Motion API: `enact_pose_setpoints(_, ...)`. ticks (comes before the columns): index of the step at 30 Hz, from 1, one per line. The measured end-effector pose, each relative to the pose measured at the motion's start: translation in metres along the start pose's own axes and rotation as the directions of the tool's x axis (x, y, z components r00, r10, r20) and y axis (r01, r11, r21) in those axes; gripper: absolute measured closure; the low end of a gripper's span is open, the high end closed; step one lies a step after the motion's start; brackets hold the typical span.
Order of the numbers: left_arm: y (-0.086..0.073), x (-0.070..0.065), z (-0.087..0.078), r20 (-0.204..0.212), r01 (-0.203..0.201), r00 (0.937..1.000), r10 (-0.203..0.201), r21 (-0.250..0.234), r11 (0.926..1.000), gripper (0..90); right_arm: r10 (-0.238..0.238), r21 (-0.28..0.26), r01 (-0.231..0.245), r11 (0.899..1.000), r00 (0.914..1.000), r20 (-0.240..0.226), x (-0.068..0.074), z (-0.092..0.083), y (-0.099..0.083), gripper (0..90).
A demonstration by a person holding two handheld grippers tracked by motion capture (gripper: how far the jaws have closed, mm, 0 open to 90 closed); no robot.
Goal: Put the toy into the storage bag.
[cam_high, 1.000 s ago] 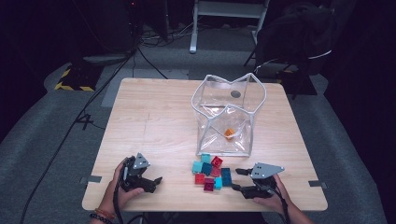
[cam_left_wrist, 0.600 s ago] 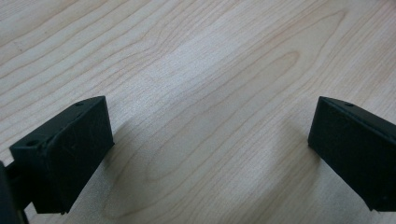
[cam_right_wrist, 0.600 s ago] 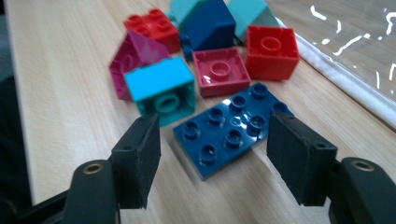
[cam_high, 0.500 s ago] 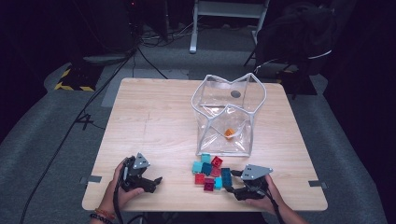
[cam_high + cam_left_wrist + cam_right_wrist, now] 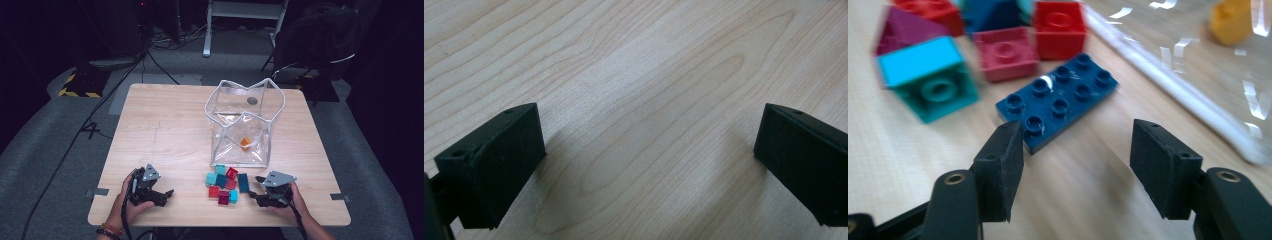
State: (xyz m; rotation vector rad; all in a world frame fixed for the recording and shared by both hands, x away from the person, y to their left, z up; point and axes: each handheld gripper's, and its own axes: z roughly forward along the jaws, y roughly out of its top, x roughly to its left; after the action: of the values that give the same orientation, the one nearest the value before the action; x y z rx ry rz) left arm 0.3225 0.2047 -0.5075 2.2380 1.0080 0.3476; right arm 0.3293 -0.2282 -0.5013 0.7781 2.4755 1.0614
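The left claw (image 5: 161,194) rested low on the table (image 5: 165,130), well to the left of the heap of bricks (image 5: 226,184), in a hand (image 5: 131,200) that came in from the near edge; its jaws stood wide apart with nothing but bare wood between them, as the left gripper view showed. The heap lay near the front edge of the table, just in front of the clear plastic bag (image 5: 245,125), and held teal, red, magenta and blue pieces close together. At the right side of the heap lay the dark blue flat brick (image 5: 243,182), an eight-stud plate flat on the wood. In the right gripper view that plate (image 5: 1058,100) lay just ahead of the right claw (image 5: 1075,150), its near end just beside the tip of the left-hand jaw and not yet between the two. The jaws of the right claw were parted and gripped nothing, having just closed a little. Right of the heap, inside the bag, sat one orange brick (image 5: 245,142).
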Motion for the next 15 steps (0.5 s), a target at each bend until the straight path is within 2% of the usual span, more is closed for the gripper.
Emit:
enact_pose_setpoints(3,0.000,0.000,0.000,0.000,-0.001,1.0000,0.001,-0.001,1.0000,0.2,0.029,0.002,-0.029,1.000,0.9996,-0.003,-0.004,0.000,0.000,39.7)
enact_pose_setpoints(6,0.000,0.000,0.000,0.000,-0.002,1.0000,0.002,-0.002,1.0000,0.2,0.000,0.002,0.000,1.000,0.9999,0.012,0.000,0.001,0.002,39.5)
enact_pose_setpoints(9,0.000,0.000,0.000,0.000,-0.001,1.0000,0.001,-0.001,1.0000,0.2,0.013,-0.015,-0.013,1.000,0.9997,-0.019,0.002,0.002,0.003,38.6)
enact_pose_setpoints(13,0.000,0.000,0.000,0.000,-0.002,1.0000,0.002,-0.002,1.0000,0.2,-0.002,-0.019,0.000,1.000,0.9983,-0.059,0.009,0.006,0.007,36.5)
enact_pose_setpoints(15,0.000,0.000,0.000,0.000,-0.002,1.0000,0.002,-0.002,1.0000,0.2,-0.005,-0.009,0.005,1.000,0.9981,-0.062,0.012,0.010,0.009,35.9)
